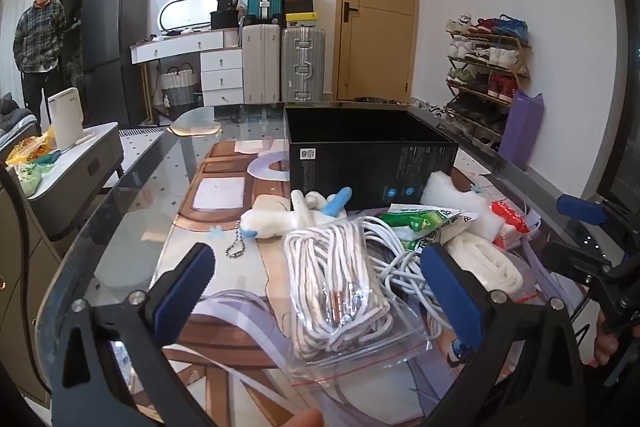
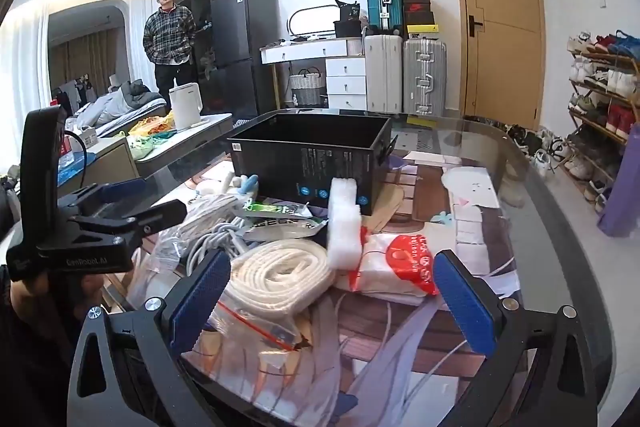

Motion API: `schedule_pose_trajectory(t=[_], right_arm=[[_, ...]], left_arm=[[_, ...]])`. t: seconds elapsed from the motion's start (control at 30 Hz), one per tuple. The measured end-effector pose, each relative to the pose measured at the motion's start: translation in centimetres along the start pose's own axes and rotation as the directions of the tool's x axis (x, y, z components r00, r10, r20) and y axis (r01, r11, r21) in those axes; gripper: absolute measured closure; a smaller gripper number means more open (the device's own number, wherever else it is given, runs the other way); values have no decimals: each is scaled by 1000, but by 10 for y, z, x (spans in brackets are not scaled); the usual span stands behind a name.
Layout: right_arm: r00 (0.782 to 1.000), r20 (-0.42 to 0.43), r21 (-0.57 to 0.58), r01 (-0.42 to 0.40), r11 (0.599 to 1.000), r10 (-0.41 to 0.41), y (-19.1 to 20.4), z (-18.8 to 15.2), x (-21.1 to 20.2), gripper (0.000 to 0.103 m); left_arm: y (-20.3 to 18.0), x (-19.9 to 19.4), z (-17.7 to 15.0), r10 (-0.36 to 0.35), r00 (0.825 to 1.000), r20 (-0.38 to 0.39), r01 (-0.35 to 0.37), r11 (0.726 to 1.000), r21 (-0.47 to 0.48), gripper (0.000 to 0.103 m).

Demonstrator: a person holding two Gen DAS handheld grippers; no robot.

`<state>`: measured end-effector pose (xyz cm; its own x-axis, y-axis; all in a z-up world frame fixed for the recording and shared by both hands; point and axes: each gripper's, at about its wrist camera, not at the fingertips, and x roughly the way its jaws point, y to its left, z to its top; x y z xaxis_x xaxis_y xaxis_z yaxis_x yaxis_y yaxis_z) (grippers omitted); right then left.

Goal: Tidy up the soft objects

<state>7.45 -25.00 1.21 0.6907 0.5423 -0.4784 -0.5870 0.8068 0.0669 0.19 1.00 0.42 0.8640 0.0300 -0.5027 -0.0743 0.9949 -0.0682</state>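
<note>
A pile of soft things lies on the glass table in front of an open black box [image 1: 372, 163] [image 2: 312, 159]. A clear zip bag of white striped rope [image 1: 340, 287] lies between the fingers of my open left gripper [image 1: 320, 287], which holds nothing. A bag of cream rope [image 2: 280, 275], a white foam block [image 2: 342, 223] and a red-and-white tissue pack [image 2: 396, 267] lie ahead of my open, empty right gripper [image 2: 332, 291]. A white plush toy [image 1: 276, 219], a grey cable [image 1: 396, 263] and green packets [image 1: 424, 223] lie nearby.
The glass table [image 1: 132, 227] has a curved edge on the left. The right gripper's body [image 1: 592, 259] is close at the left view's right side. A side table with a white kettle [image 2: 185, 107], suitcases, a shoe rack and a standing person [image 2: 170, 43] are behind.
</note>
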Motion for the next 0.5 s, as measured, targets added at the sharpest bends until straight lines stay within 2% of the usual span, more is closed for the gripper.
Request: schedule_pose_trajectory(t=[0.5], right_arm=[[999,-32,-28,29,999,-30,-3,2,3,0]], left_arm=[[-2,0,-3,5,1000,-9,-5,999,40,0]])
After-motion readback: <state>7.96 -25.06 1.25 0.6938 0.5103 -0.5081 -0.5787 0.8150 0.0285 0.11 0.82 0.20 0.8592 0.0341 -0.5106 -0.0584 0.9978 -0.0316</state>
